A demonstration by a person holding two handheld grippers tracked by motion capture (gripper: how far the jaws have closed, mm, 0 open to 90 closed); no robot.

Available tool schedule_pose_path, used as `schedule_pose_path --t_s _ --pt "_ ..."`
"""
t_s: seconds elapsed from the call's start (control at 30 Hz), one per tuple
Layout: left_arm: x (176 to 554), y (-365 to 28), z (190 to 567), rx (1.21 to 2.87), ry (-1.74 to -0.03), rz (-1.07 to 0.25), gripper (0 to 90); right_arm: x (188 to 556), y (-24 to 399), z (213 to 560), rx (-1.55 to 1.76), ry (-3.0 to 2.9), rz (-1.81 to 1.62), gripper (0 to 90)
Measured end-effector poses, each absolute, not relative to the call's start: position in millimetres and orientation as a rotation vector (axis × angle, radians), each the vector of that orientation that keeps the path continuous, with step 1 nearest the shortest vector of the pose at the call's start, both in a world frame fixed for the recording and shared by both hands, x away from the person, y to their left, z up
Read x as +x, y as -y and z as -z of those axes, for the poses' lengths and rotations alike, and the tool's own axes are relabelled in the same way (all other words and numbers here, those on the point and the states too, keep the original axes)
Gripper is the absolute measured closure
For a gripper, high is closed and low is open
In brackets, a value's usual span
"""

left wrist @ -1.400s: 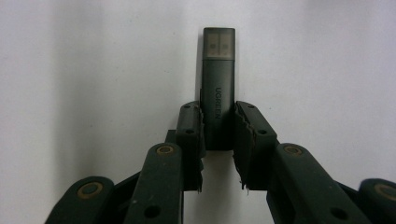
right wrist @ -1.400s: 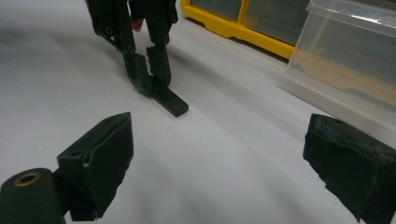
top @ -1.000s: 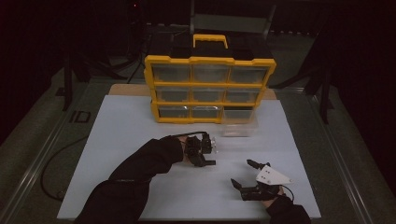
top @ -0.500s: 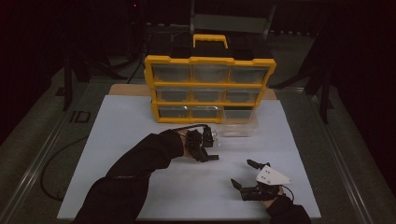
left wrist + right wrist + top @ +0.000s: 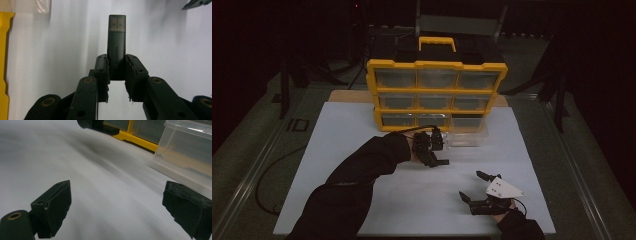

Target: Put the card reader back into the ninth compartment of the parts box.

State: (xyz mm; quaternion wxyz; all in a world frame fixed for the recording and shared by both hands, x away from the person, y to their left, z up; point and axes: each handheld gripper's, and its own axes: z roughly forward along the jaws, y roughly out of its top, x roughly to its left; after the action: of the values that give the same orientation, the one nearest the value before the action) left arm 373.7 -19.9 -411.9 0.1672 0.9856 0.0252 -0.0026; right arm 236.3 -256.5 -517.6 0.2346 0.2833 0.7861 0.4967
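Left tongs (image 5: 117, 75) are clamped on a dark USB stick (image 5: 116, 47), both pads on its lower body, cap end sticking out past the tips. "UGREEN" is readable along the casing. From the high view I have the left tongs (image 5: 434, 150) up off the white surface (image 5: 362, 135), near its far edge, just in front of the yellow drawer organizer (image 5: 437, 92). Stick itself is too small to pick out from up there.

Right tongs (image 5: 120, 207) are spread wide, nothing between the pads. High view puts the right tongs (image 5: 472, 187) low over the surface near the near right corner, grey plate on top, well apart from the left tongs.

A clear plastic drawer (image 5: 468, 132) sits on the surface at the organizer's lower right, in front of its bottom row; can't tell whether it's fully out or only part-way. In the right gripper view that drawer (image 5: 185, 150) is ahead and to the right; contents unreadable through the plastic. Organizer stands at the far edge, handle up, three rows of drawers.
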Motion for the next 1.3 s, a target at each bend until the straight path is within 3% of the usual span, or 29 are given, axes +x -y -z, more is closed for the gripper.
schedule_pose_path --t_s 1.3 --pt "402 40 362 2.680 -0.164 0.008 73.9 236 256 517 0.789 -2.150 -1.380 8.6"
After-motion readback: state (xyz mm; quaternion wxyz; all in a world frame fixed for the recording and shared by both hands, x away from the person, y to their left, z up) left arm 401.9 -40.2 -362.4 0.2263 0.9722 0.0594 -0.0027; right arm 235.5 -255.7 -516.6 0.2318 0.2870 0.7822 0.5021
